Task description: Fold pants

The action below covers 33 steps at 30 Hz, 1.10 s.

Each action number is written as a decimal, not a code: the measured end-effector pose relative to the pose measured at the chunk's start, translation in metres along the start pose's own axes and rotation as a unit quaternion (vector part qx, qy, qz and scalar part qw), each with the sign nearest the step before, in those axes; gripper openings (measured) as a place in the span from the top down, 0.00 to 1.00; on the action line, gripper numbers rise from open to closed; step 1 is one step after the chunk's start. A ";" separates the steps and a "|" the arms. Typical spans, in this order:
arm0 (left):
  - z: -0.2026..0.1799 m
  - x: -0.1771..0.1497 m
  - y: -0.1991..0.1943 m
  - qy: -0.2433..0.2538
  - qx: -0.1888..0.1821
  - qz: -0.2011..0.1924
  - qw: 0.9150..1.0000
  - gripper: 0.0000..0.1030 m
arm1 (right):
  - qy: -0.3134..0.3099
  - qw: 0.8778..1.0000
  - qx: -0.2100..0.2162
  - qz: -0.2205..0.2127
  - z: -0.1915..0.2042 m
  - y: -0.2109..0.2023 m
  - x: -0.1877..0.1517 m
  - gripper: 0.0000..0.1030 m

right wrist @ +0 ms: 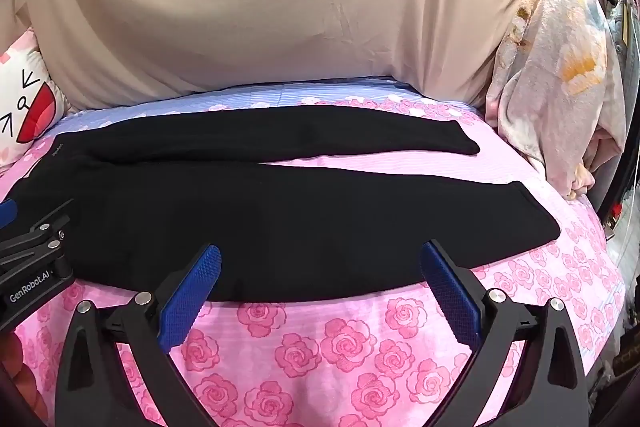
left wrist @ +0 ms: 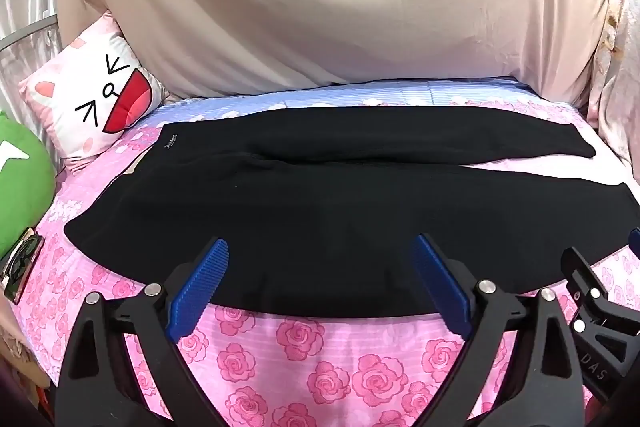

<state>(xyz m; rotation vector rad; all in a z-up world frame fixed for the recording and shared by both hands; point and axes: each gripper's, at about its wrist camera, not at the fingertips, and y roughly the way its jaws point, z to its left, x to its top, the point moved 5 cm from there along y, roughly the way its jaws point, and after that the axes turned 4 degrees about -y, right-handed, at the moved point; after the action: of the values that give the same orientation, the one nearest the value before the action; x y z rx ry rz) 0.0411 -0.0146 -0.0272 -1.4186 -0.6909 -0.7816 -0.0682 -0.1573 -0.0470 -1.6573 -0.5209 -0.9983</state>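
Black pants (left wrist: 320, 203) lie flat on a pink rose-print bed sheet (left wrist: 304, 359), waistband to the left, both legs stretching right with a narrow gap between them. They also show in the right wrist view (right wrist: 304, 211). My left gripper (left wrist: 322, 251) is open and empty, its blue pads hovering over the near edge of the front leg. My right gripper (right wrist: 320, 255) is open and empty over the same near edge, further right. Each gripper's side shows at the edge of the other's view.
A beige cloth (left wrist: 320, 7) hangs behind the bed. A pink cat-face cushion (left wrist: 96, 95) and a green plush (left wrist: 20, 179) sit at the left. A crumpled floral blanket (right wrist: 560, 91) is piled at the right. A small box (left wrist: 20, 267) lies at the left edge.
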 end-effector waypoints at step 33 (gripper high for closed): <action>0.004 -0.008 0.013 -0.001 -0.006 0.007 1.000 0.11 | -0.004 1.000 0.001 0.006 0.006 0.007 0.001 0.05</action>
<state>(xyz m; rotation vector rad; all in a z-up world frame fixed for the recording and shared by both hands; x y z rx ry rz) 0.0472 -0.0102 -0.0410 -1.4337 -0.6780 -0.7761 -0.0606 -0.1541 -0.0503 -1.6607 -0.5168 -0.9819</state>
